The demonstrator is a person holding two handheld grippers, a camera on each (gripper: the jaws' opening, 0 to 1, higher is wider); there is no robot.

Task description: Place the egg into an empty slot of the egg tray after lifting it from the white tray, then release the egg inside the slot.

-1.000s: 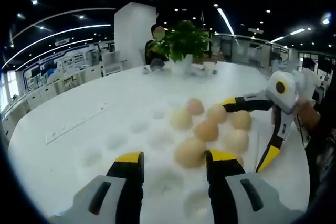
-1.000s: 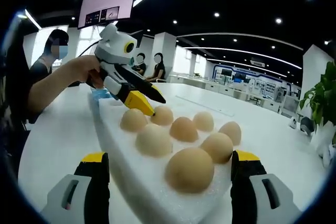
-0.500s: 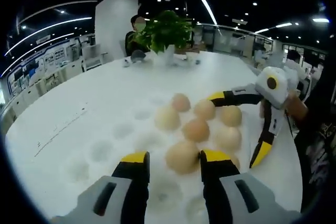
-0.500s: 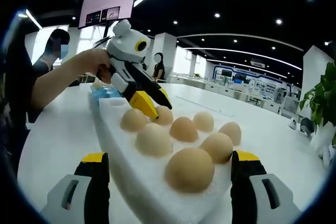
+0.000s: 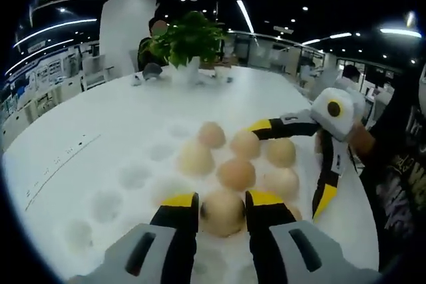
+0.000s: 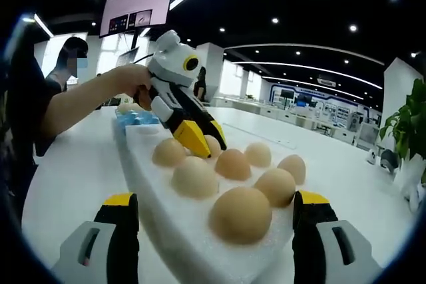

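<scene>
The left gripper (image 5: 221, 204) has narrowed its jaws since a second ago and now they are against both sides of one egg (image 5: 221, 212), which sits in the white tray (image 5: 100, 184) on the worktop (image 5: 86, 118). It looks like the grasp is just made, so lifting should be next. The right gripper (image 6: 216, 221) keeps its jaws wide around the tray end, with a near egg between them but not touched. Other eggs lie in neighbouring slots. Empty slots are seen to the left in the left gripper view.
</scene>
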